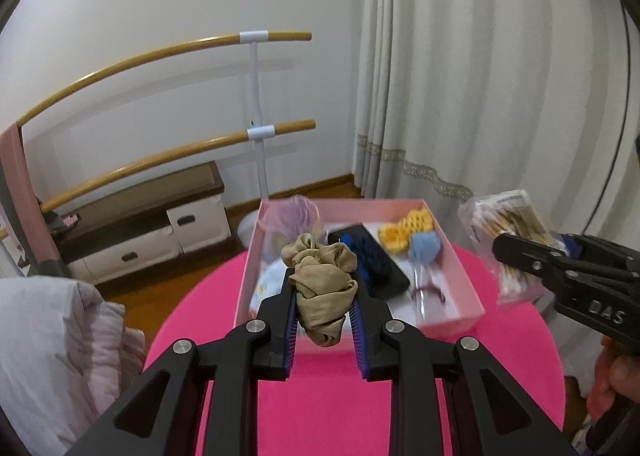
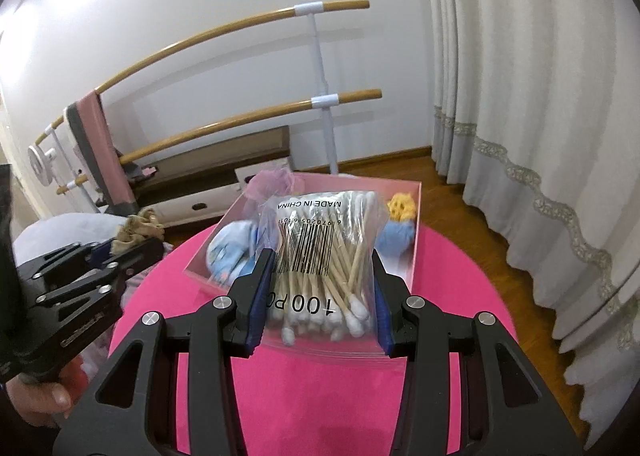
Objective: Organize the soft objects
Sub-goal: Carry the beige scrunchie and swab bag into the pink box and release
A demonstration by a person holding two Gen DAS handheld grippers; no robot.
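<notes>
My left gripper [image 1: 323, 280] is shut on a beige scrunchie [image 1: 322, 288] and holds it above the near edge of a pink box [image 1: 452, 320]. My right gripper [image 2: 320, 268] is shut on a clear bag of cotton swabs [image 2: 320, 256], held above the box's [image 2: 416, 256] near side. In the left wrist view the bag [image 1: 506, 232] hangs right of the box. The box holds a black comb [image 1: 372, 260], yellow crochet flowers [image 1: 404, 232], a blue pompom piece [image 1: 424, 246], a light blue cloth [image 2: 232, 252] and a pink-purple mesh pouch [image 1: 294, 211].
The box sits on a round pink table [image 1: 340, 396]. A ballet barre stand [image 1: 260, 127] and a low cabinet [image 1: 152, 228] are behind it. White curtains [image 1: 460, 75] hang at the right. Bedding [image 1: 52, 336] lies at the left.
</notes>
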